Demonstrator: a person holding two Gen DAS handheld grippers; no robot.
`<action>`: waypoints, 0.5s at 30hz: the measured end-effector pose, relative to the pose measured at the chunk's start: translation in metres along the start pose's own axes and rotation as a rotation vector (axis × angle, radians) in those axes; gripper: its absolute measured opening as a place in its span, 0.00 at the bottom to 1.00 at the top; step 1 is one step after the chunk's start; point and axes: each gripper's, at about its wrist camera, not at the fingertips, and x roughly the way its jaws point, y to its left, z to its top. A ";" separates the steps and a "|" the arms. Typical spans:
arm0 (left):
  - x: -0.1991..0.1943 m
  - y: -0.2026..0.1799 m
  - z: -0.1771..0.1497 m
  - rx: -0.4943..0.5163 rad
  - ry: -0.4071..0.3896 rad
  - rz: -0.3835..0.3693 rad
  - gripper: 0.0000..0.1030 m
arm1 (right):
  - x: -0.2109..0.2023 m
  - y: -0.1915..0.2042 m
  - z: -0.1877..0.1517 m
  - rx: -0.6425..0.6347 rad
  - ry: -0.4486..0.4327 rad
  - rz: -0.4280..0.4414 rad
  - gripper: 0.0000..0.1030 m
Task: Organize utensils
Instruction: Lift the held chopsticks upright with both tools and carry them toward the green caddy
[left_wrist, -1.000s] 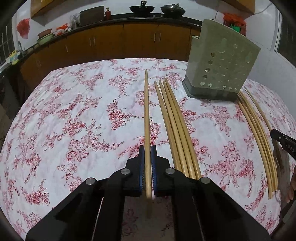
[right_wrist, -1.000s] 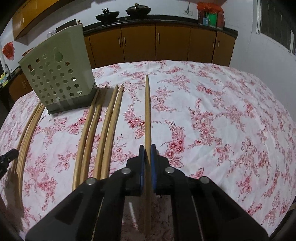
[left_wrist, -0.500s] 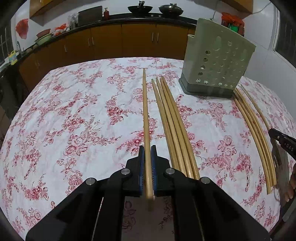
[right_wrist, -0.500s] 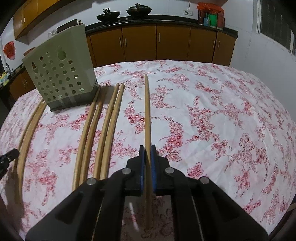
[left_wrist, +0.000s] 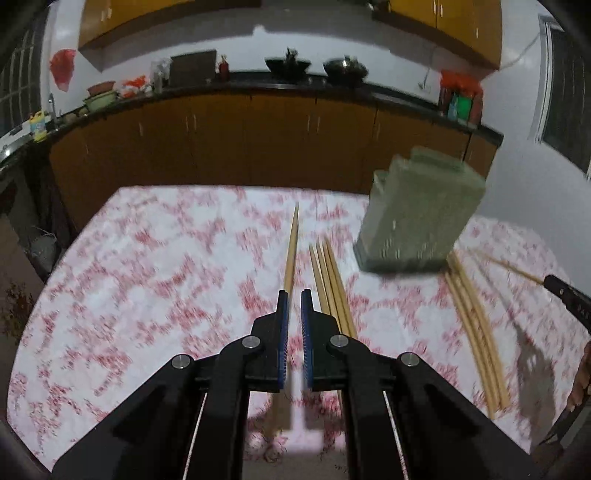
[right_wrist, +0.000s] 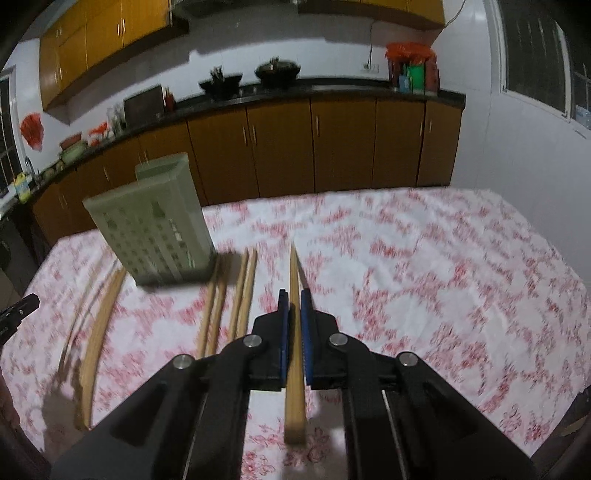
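Chopsticks, long round pale-wood sticks: one pinched between the blue ribbed pads of the right claw, butt end poking out toward the camera, tapered tip pointing away over the desk. Another chopstick runs forward from the left claw, whose pads are pressed nearly together on it; the part between the pads is blurred, the butt shows below the claw. Both claws have black plastic arms with silver rivets.

Loose chopsticks lie flat on the desk: a tight bundle just right of the left claw, and a curved-looking row farther right beside the holder. In the right wrist view, two pairs lie left of the held stick and more lie at far left.

Utensil holder, grey-green plastic, boxy, front wall perforated with round holes, stands upright on the desk, a darker base under it. Desk is covered with white cloth printed with red flowers. Behind: brown wood cabinets under a dark countertop, two dark woks on top. Heavy motion blur in both views.
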 end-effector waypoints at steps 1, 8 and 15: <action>-0.005 0.001 0.004 -0.005 -0.020 0.000 0.07 | -0.005 0.000 0.004 0.001 -0.018 0.002 0.08; 0.008 0.004 -0.008 0.015 0.046 -0.004 0.08 | -0.008 -0.002 0.005 0.006 -0.002 0.005 0.08; 0.038 0.007 -0.042 0.032 0.166 0.020 0.08 | 0.009 0.004 -0.024 -0.010 0.070 0.011 0.08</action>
